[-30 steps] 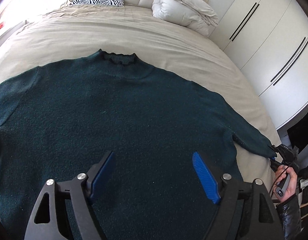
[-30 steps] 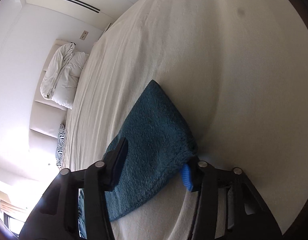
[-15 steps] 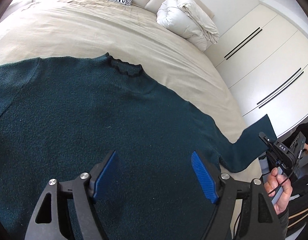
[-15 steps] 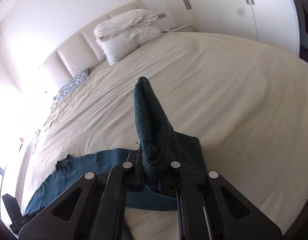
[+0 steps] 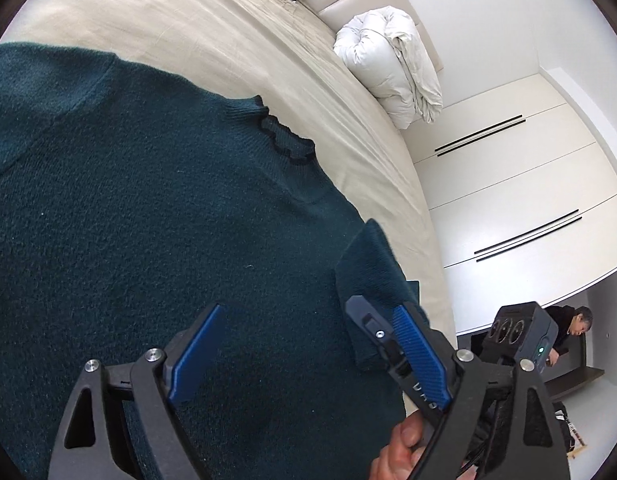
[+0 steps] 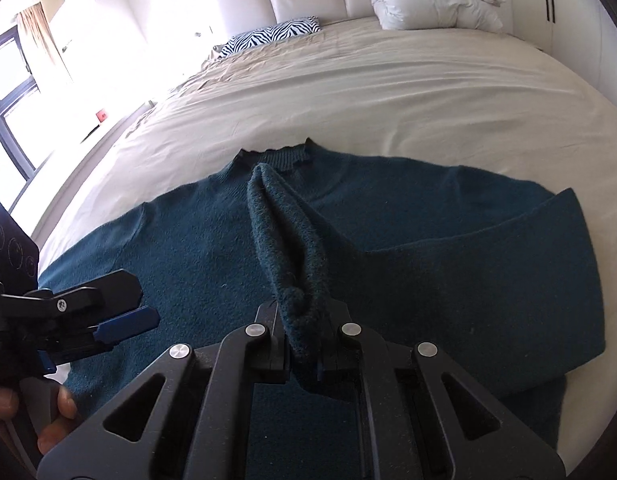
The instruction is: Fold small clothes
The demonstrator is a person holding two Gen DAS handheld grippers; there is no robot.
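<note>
A dark teal sweater (image 5: 148, 220) lies flat on the bed, collar (image 5: 286, 144) toward the headboard. It also shows in the right wrist view (image 6: 196, 248). My right gripper (image 6: 302, 344) is shut on the cuff of the right sleeve (image 6: 284, 248) and holds it above the sweater's chest, so the sleeve (image 6: 508, 248) folds inward. In the left wrist view the right gripper (image 5: 372, 328) sits at the held cuff (image 5: 372, 264). My left gripper (image 5: 304, 360) is open and empty above the sweater's lower body; it also shows in the right wrist view (image 6: 104, 312).
The beige bed sheet (image 6: 388, 88) spreads around the sweater. A rolled white duvet (image 5: 392, 64) and a zebra pillow (image 6: 272, 36) lie at the headboard. White wardrobes (image 5: 508, 200) stand beside the bed. A person (image 5: 572, 328) sits low beyond the bed.
My right gripper has carried the sleeve cuff from the bed's edge inward over the sweater's chest. My left gripper has tilted and shifted right, staying open.
</note>
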